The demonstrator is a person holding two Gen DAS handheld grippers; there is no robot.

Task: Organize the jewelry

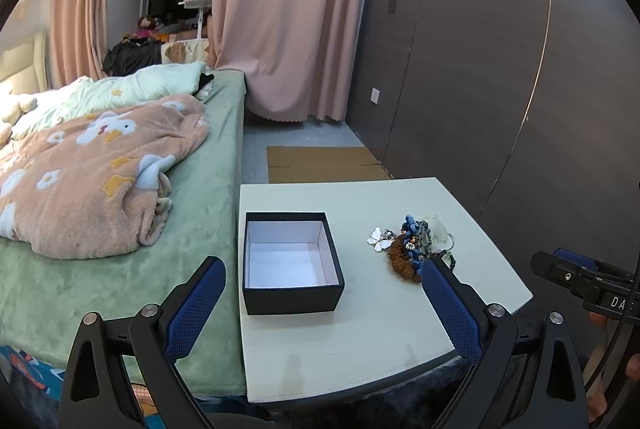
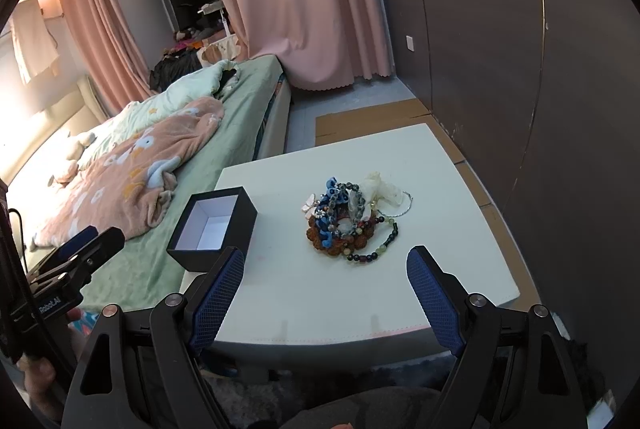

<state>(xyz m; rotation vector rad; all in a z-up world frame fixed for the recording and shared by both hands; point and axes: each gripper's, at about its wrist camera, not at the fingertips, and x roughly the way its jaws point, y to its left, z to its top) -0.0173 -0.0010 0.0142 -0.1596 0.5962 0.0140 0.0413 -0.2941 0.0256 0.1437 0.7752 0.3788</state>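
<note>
A square black cardboard box (image 1: 293, 263) with a white lining sits open and upright on the left part of the pale desk (image 1: 360, 349), nothing inside it. Well apart to its right lies a tangled heap of beaded bracelets, brown, blue and green (image 2: 348, 219), with a white butterfly piece (image 1: 376, 238) at the heap's left edge.

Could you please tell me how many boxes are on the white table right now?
1. The open black box sits on the white table near the edge beside the bed, left of the jewelry pile. It looks empty; no lid is visible.
</note>
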